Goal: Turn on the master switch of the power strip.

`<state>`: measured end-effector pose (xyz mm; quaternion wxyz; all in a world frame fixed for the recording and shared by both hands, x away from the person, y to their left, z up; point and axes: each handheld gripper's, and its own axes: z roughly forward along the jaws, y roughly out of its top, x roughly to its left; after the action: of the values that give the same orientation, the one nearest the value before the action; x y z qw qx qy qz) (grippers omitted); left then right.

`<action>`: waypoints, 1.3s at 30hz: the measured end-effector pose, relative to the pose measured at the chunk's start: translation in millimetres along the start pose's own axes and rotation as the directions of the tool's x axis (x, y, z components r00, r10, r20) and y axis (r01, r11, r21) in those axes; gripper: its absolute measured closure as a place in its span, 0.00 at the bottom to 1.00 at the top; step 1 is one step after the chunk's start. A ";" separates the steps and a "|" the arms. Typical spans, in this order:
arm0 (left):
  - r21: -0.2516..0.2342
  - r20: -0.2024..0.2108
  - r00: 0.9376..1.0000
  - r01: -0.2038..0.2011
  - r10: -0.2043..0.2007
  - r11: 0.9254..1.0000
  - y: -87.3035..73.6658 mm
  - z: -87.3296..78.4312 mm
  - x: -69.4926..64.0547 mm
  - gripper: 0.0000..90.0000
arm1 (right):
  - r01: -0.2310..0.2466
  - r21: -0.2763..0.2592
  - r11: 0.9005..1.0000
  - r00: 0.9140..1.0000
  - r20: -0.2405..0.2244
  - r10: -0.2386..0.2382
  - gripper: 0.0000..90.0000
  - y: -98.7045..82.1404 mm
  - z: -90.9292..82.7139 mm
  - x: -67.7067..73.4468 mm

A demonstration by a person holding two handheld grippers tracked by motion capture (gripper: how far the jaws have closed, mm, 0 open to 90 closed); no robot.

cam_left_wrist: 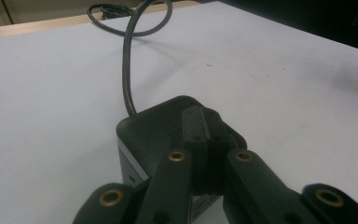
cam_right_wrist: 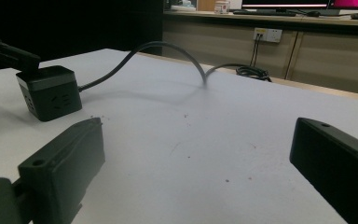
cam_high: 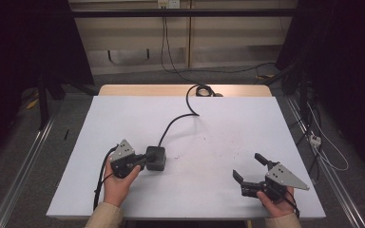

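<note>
While left gripper jaws press together atop power cube, right gripper jaws gape, empty

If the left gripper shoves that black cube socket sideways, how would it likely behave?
The black cube socket sits flat on the white table, so it would probably slide rather than tip or roll. Its cable holds a raised loop, which suggests stiffness that may tug or twist the cube. The left gripper rests shut on top of it; a smooth casing could slip.
</note>
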<state>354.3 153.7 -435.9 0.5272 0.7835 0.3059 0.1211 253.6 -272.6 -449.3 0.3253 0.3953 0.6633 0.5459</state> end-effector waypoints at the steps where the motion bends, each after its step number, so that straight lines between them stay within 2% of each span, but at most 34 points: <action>1: 0.004 -0.004 1.000 -0.006 0.006 1.000 0.3 -0.1 -0.5 1.00 | 0.000 0.000 1.000 1.000 0.000 0.000 0.03 0.0 0.1 0.0; 6: 0.008 -0.006 1.000 -0.001 0.001 1.000 0.7 -0.2 -0.3 1.00 | 0.002 -0.002 1.000 1.000 0.001 -0.002 0.03 0.2 -0.3 0.3; 10: 0.020 -0.025 1.000 -0.012 0.012 1.000 2.5 0.5 -3.8 1.00 | -0.002 -0.003 1.000 1.000 0.005 0.002 0.03 0.2 -0.9 -0.1; 13: 0.024 -0.019 1.000 -0.006 0.007 1.000 2.6 0.2 -2.7 1.00 | -0.003 -0.003 1.000 1.000 0.006 0.003 0.03 0.1 -0.8 -0.4; 16: 0.034 -0.030 0.999 -0.023 0.024 0.999 3.5 0.7 -4.0 1.00 | 0.000 -0.002 1.000 1.000 0.003 0.000 0.03 -0.1 -0.4 0.0; 17: 0.034 -0.031 0.999 -0.018 0.019 0.999 3.5 0.8 -4.4 1.00 | 0.000 -0.003 1.000 1.000 0.003 0.000 0.03 0.0 -0.3 0.2; 25: 0.010 -0.032 0.999 -0.002 0.002 1.000 0.8 0.6 -4.1 1.00 | -0.001 -0.003 1.000 1.000 0.005 0.001 0.03 0.3 -0.8 -1.3; 27: -0.002 -0.029 0.999 0.028 -0.028 1.000 0.6 -0.3 -3.1 1.00 | -0.002 -0.004 1.000 1.000 0.004 0.002 0.03 0.2 -0.2 -1.7; 28: -0.009 -0.022 0.999 0.036 -0.036 0.999 0.1 -0.4 -2.3 0.96 | -0.002 -0.004 1.000 1.000 0.003 0.002 0.03 0.2 0.1 -1.7; 34: -0.048 -0.018 0.999 0.044 -0.045 0.998 1.4 -5.8 -4.1 0.94 | -0.005 -0.005 1.000 1.000 -0.006 0.005 0.03 0.6 2.5 -0.3; 39: -0.052 -0.012 0.998 0.056 -0.057 0.997 0.7 -9.3 -3.7 0.87 | -0.001 -0.006 1.000 1.000 -0.013 0.001 0.03 1.3 4.8 0.9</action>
<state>346.9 158.2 -430.9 0.5484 0.7598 0.3282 0.1193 257.5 -269.4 -449.0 0.3219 0.3913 0.6635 0.5505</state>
